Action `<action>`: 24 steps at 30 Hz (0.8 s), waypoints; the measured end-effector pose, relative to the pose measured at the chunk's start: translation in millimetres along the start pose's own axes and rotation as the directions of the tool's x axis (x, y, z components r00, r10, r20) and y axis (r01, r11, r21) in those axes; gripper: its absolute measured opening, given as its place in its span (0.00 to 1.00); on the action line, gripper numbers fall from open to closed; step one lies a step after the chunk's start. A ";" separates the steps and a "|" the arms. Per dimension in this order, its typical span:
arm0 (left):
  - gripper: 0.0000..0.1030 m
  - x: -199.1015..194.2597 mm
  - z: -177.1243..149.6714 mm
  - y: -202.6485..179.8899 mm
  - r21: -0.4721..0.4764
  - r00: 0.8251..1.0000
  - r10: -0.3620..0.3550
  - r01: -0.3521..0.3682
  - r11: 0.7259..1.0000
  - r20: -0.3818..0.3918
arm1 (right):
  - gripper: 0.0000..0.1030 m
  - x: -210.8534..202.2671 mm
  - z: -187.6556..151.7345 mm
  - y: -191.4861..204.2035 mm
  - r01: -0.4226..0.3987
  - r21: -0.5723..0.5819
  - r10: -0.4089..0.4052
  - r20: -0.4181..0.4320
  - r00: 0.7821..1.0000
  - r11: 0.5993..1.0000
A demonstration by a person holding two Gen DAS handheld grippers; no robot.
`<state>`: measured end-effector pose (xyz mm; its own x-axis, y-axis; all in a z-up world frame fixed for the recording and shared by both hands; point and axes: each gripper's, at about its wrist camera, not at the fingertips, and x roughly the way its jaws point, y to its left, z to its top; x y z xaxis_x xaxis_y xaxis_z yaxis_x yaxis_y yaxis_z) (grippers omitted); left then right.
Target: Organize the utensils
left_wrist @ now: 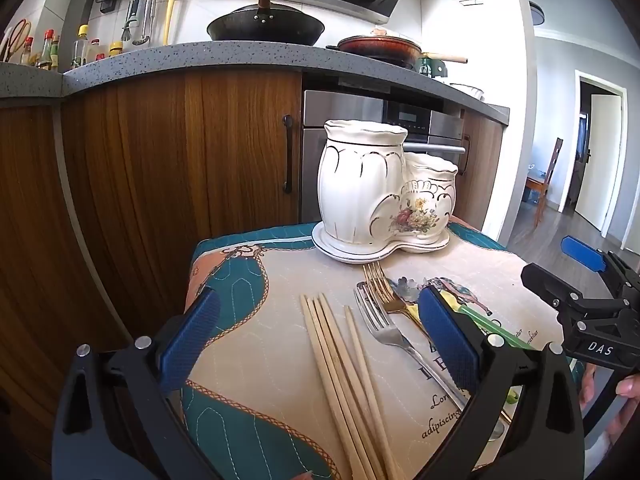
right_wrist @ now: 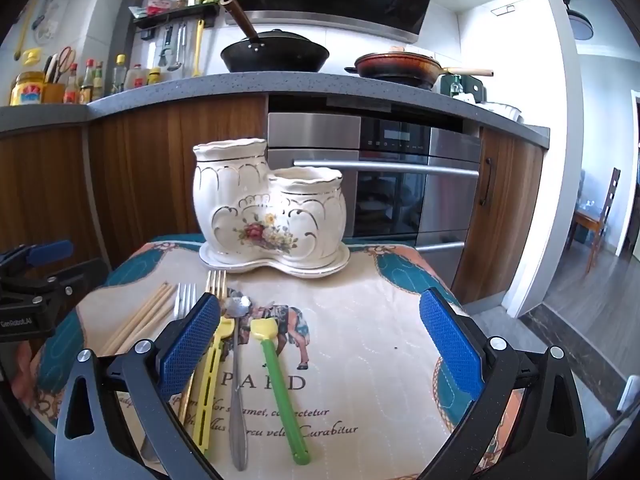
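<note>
Your left gripper (left_wrist: 320, 340) hangs released over the chopsticks (left_wrist: 344, 380); your right gripper (right_wrist: 320, 340), also released, faces the ceramic holder (right_wrist: 272, 208) at twelve o'clock.

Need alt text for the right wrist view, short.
An open right tool hovers over a printed cloth where chopsticks, two forks, a spoon and yellow and green plastic utensils lie before an empty two-cup ceramic holder. The left tool shows at the left edge.

"DAS" – right hand-held gripper (left_wrist: 576, 276); "Curabitur" – cloth (right_wrist: 360, 360).
</note>
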<state>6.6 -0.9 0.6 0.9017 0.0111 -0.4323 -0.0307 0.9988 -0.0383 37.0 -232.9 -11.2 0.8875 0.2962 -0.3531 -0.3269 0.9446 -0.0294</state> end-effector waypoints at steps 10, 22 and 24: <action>0.95 -6.1 -2.7 0.8 0.012 1.000 0.001 -0.001 1.000 0.008 | 0.96 0.2 -3.2 2.6 0.004 0.008 -0.004 0.009 1.000 1.000; 0.95 -4.7 -2.6 -1.2 0.017 1.000 0.002 -0.002 1.000 0.003 | 0.96 1.6 -3.7 1.8 0.002 0.008 -0.002 0.005 1.000 1.000; 0.95 -4.6 -2.7 -1.6 0.017 1.000 0.001 -0.001 1.000 0.003 | 0.96 2.2 -4.4 2.3 0.004 0.005 -0.004 0.005 1.000 1.000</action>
<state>1.3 -2.7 0.2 0.9031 0.0126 -0.4293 -0.0245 0.9995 -0.0222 36.8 -230.7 -16.1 0.8904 0.2930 -0.3484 -0.3217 0.9465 -0.0260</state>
